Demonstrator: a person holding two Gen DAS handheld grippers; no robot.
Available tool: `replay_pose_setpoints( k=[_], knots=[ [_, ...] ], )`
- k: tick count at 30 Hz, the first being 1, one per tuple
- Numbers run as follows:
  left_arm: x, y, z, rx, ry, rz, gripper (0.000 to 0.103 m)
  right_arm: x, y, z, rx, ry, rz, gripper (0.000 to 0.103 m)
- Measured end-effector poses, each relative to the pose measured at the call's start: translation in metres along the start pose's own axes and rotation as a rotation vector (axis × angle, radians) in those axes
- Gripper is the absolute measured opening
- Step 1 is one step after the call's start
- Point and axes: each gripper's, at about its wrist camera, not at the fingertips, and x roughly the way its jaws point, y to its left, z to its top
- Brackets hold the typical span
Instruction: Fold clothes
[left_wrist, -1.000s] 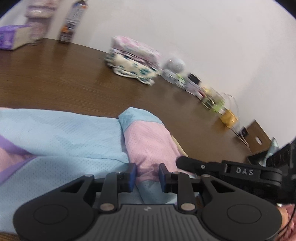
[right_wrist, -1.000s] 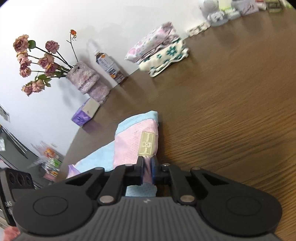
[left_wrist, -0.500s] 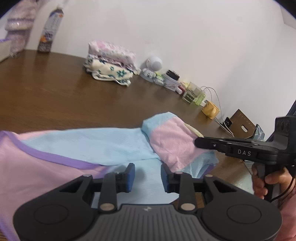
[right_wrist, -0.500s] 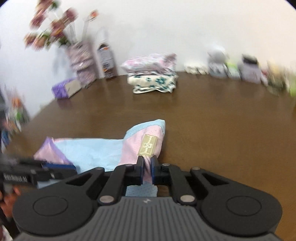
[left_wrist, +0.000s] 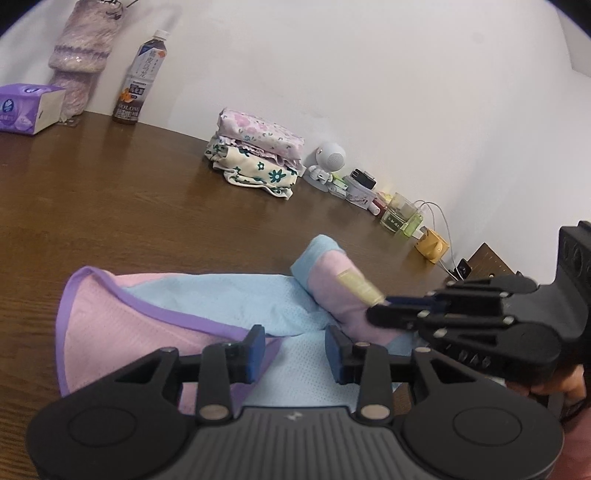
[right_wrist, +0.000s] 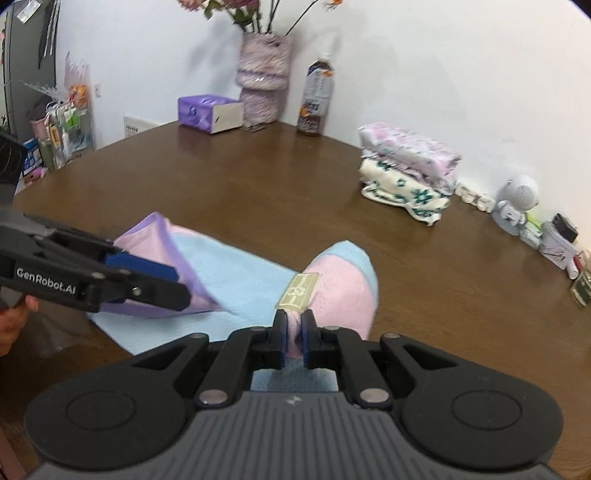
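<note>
**One fold under way, two garments already stacked**

Left wrist view: your left gripper (left_wrist: 295, 349) has just been opening; its blue pads stand apart over the pink-and-blue garment (left_wrist: 221, 306) and do not press on it. The garment lies on the brown table (left_wrist: 110, 192), well in front of the folded stack (left_wrist: 255, 155) by the wall. Your right gripper (left_wrist: 376, 314) comes in from the right and pinches the pink corner beside the yellow label (left_wrist: 360, 288).

Right wrist view: your right gripper (right_wrist: 293, 332) is clamped tight on that pink fabric, lifting a rolled corner off the table. The left gripper (right_wrist: 177, 284) hangs at the purple-trimmed edge (right_wrist: 173, 254), and here you cannot tell whether it touches.

Judged from this, two pieces look finished on the stack; this garment is only partly folded, and it still needs carrying over, flattening and stacking.
</note>
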Motion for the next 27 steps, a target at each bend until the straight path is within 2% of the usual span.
replay_pose_setpoints(
  k=[11, 14, 15, 19, 24, 25, 27],
  knots=[
    [-0.003, 0.003, -0.005, -0.019, -0.007, 0.014, 0.036, 0.032, 0.027, -0.016, 0.07, 0.027, 0.02, 0.009],
    [-0.004, 0.002, -0.006, -0.028, -0.012, 0.027, 0.042, 0.028, 0.019, -0.021, 0.15, -0.013, 0.056, 0.019],
    [-0.005, 0.001, -0.006, -0.025, -0.012, 0.027, 0.042, 0.02, 0.013, -0.023, 0.195, -0.048, 0.073, 0.026],
    [-0.002, -0.011, -0.006, 0.001, -0.008, 0.017, 0.043, -0.024, -0.022, -0.044, 0.359, -0.214, 0.13, 0.028],
    [0.017, -0.043, -0.009, 0.056, -0.008, -0.024, 0.042, -0.035, -0.054, -0.078, 0.456, -0.18, 0.014, 0.028],
    [0.022, -0.049, -0.011, 0.071, -0.005, -0.022, 0.042, -0.032, -0.055, -0.085, 0.469, -0.169, 0.025, 0.027],
    [0.032, -0.059, -0.015, 0.103, 0.01, -0.001, 0.034, -0.026, -0.054, -0.094, 0.476, -0.15, 0.049, 0.027]
  ],
)
